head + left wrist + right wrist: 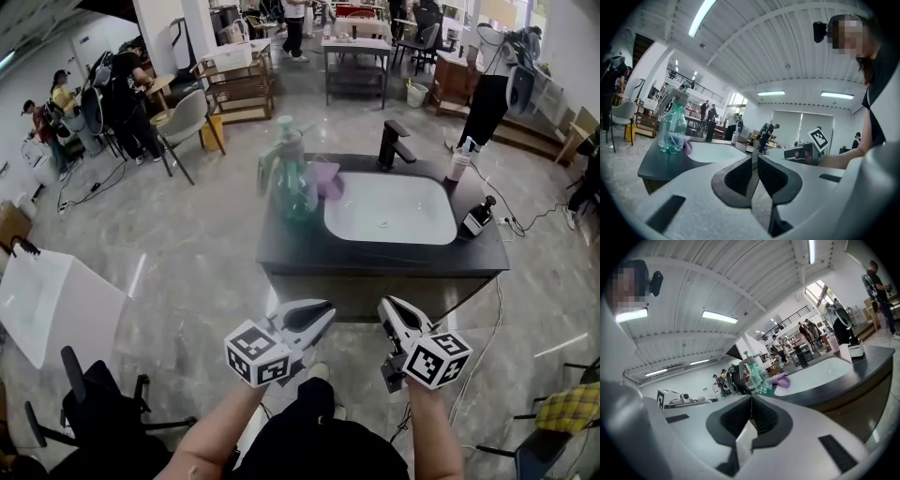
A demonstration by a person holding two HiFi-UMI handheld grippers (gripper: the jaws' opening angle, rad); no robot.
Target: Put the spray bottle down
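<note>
The spray bottle [292, 183] is standing upright on the table [375, 261], near its left edge, between that edge and the sink [389, 208]. A purple cloth [329, 178] is lying just beside it. The left gripper [326, 312] and right gripper [387, 307] are hovering off the table's front edge, well apart from the bottle. Each is keeping its jaws pressed together on nothing.

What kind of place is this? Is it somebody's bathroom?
Probably a big workshop or lab hall, not a bathroom: the sink counter stands alone on an open floor, with work tables and people behind it.
</note>
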